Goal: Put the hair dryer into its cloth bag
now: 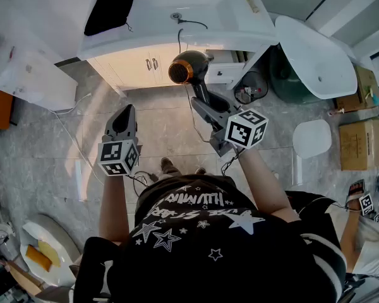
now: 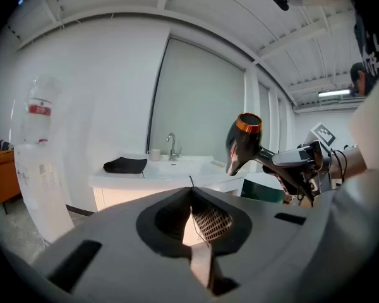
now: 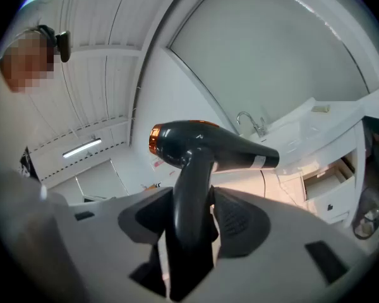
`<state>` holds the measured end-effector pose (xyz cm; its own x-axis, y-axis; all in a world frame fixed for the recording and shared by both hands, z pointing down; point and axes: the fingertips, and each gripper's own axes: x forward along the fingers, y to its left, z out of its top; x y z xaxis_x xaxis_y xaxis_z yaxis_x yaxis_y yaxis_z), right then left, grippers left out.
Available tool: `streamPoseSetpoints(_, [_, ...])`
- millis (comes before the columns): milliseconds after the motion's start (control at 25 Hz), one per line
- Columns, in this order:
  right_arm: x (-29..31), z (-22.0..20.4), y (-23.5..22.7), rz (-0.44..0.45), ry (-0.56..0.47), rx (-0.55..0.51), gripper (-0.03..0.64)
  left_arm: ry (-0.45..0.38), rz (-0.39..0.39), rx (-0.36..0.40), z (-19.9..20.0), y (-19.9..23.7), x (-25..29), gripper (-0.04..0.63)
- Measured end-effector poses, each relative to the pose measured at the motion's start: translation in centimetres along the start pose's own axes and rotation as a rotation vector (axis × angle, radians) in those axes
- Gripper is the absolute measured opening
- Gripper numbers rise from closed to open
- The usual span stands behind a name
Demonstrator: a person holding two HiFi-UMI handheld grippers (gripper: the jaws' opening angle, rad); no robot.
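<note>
One glossy black hair dryer (image 3: 202, 145), curved handle clamped in right tongs (image 3: 192, 227), left tongs (image 2: 193, 223) closed, empty

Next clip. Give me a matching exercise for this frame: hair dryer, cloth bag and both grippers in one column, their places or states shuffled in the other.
Column one
1. hair dryer
2. cloth bag
3. left gripper
4. right gripper

Column two
A. jaws together, nothing between them
B. lying on the vanity counter beside the basin
C. held up in the air in front of the vanity
D. jaws clamped on a handle

Pairs: 1-C, 2-B, 3-A, 4-D
</note>
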<state>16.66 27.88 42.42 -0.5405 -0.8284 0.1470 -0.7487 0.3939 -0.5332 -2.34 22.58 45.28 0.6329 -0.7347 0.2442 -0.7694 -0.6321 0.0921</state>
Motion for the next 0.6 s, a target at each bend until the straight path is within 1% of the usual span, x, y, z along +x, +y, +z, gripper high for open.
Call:
streamPoseSetpoints(240, [1.4, -0.5, 0.7, -0.002, 0.017, -0.008, 0.202, -0.005, 0.002, -0.007, 0.1, 1.7, -0.3, 0.011])
streamPoseSetpoints(480, [4.3, -0.5, 1.0, -0.003, 0.026, -0.005, 0.202, 0.023, -0.005, -0.021, -0.6, 4.1, -0.2, 0.011])
streamPoseSetpoints(600, [5.8, -0.5, 1.0, -0.011, 0.025, 0.001, 0.202, 0.021, -0.012, -0.015, -0.5, 5.5, 0.0, 0.011])
